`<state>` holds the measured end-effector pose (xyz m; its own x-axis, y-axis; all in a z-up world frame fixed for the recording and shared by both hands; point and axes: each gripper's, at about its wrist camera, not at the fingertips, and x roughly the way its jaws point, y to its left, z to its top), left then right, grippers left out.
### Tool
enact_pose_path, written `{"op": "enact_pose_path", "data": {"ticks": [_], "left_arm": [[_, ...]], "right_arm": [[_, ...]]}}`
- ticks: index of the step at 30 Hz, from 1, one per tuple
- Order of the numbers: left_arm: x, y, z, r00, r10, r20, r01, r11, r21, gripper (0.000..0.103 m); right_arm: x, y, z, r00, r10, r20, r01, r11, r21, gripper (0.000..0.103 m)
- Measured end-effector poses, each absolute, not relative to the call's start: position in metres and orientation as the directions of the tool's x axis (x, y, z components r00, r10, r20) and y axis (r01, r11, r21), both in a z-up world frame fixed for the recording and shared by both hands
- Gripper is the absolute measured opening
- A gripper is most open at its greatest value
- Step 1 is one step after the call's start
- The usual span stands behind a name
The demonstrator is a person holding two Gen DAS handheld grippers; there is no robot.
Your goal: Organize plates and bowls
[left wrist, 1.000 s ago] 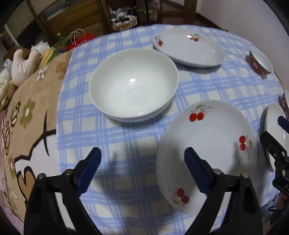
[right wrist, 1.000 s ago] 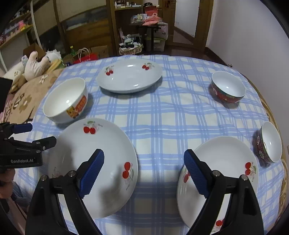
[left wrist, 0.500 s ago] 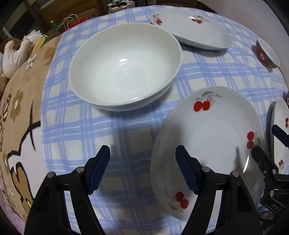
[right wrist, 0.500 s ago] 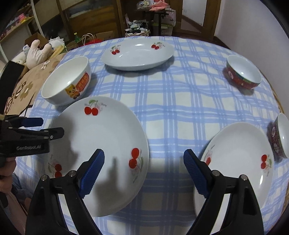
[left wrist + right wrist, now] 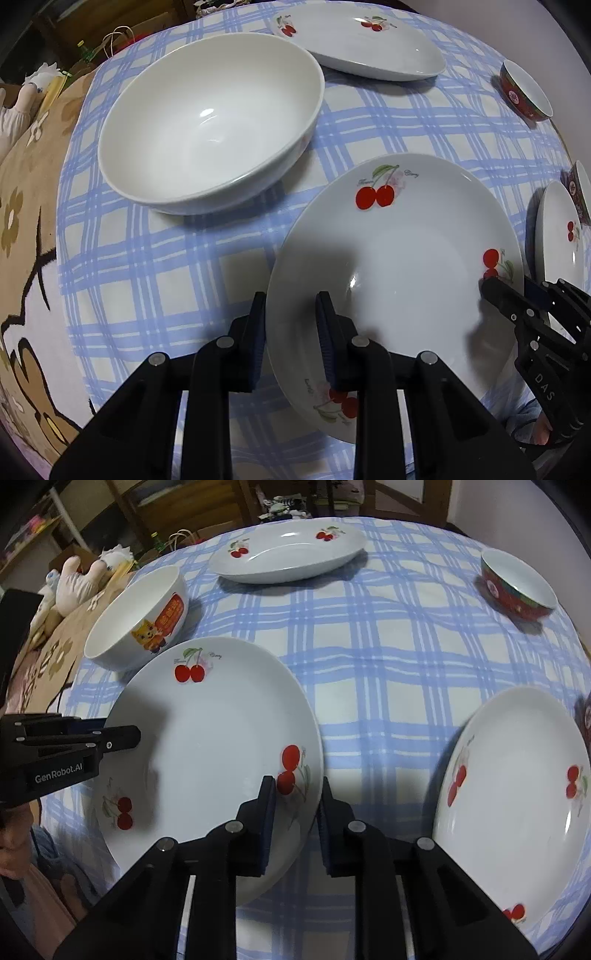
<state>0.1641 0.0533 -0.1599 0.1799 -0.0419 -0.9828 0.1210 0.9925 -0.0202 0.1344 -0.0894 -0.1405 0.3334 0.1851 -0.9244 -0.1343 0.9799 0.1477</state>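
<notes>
A white cherry plate [image 5: 399, 258] lies on the blue checked tablecloth, also in the right wrist view [image 5: 214, 746]. My left gripper [image 5: 290, 332] straddles its left rim, jaws narrowed around the edge. My right gripper [image 5: 295, 812] straddles its right rim the same way. Each gripper shows in the other's view: the right one [image 5: 532, 314], the left one [image 5: 74, 738]. Whether the pads press the rim is unclear.
A large white bowl [image 5: 210, 118] with an orange print [image 5: 140, 616] stands left of the plate. A second cherry plate [image 5: 288, 550] is at the back, a third [image 5: 517, 794] at right. A red bowl [image 5: 517, 587] sits far right. Stuffed toys [image 5: 81, 579] lie beyond the left edge.
Both grippers moved forward and down onto opposite rims of the near cherry plate, and their jaws narrowed from wide open to close around the rim.
</notes>
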Motion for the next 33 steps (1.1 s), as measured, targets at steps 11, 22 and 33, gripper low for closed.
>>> {"op": "enact_pose_path", "data": {"ticks": [11,22,33], "left_arm": [[0.159,0.036,-0.166,0.161,-0.035,-0.986,0.163,0.987,-0.008,0.032],[0.165,0.064,-0.164,0.176,-0.101,-0.979,0.080,0.993,-0.088,0.024],[0.154,0.075,-0.152,0.203,-0.159,-0.966,0.073,0.986,-0.147,0.020]], "right_arm": [[0.131,-0.087,-0.137,0.344,0.167,-0.924,-0.159,0.980,0.118,0.022],[0.130,-0.092,-0.134,0.352,0.195,-0.915,-0.144,0.978,0.153,0.019],[0.132,-0.106,-0.129,0.362,0.224,-0.905,-0.122,0.974,0.192,0.017]]}}
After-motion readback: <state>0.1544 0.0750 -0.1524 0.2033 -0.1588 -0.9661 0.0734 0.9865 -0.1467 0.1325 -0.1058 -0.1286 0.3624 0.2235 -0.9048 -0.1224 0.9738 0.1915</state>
